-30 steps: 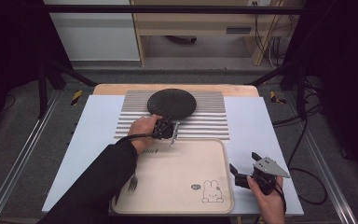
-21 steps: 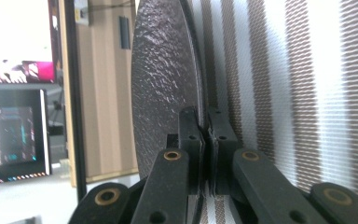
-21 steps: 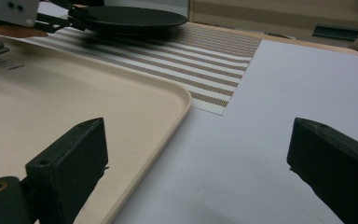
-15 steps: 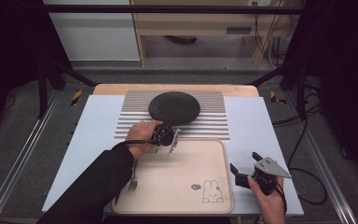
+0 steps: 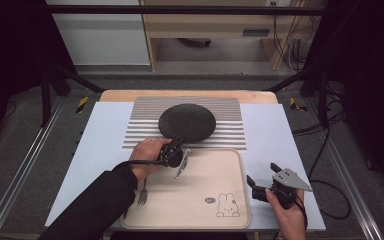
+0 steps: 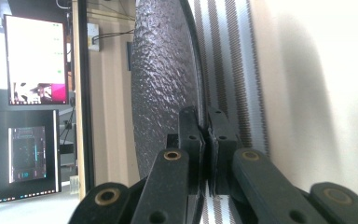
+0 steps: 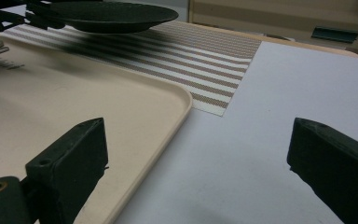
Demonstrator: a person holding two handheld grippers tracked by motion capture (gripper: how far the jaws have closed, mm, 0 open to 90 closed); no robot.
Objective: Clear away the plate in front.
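A black textured plate (image 5: 187,121) hangs a little above the striped mat (image 5: 225,137), just behind the beige tray (image 5: 232,165). My left gripper (image 5: 173,148) is shut on the plate's near rim; in the left gripper view the plate (image 6: 163,79) stands on edge with the left gripper (image 6: 204,133) clamped on its rim. A shadow lies under the plate (image 7: 107,14) in the right gripper view. My right gripper (image 5: 259,186) rests open beside the tray's right edge, and nothing sits inside the right gripper (image 7: 198,144).
A fork (image 5: 143,192) lies on the tray's left side, and a bunny print (image 5: 226,205) marks its front right. A pale sheet (image 5: 275,135) covers the table. Metal rails (image 5: 25,165) run along both sides, and a monitor (image 6: 35,60) stands beyond.
My left hand has pulled the black plate nearer, from the middle of the striped mat toward the tray's back edge, and slightly up. The right gripper has stayed put.
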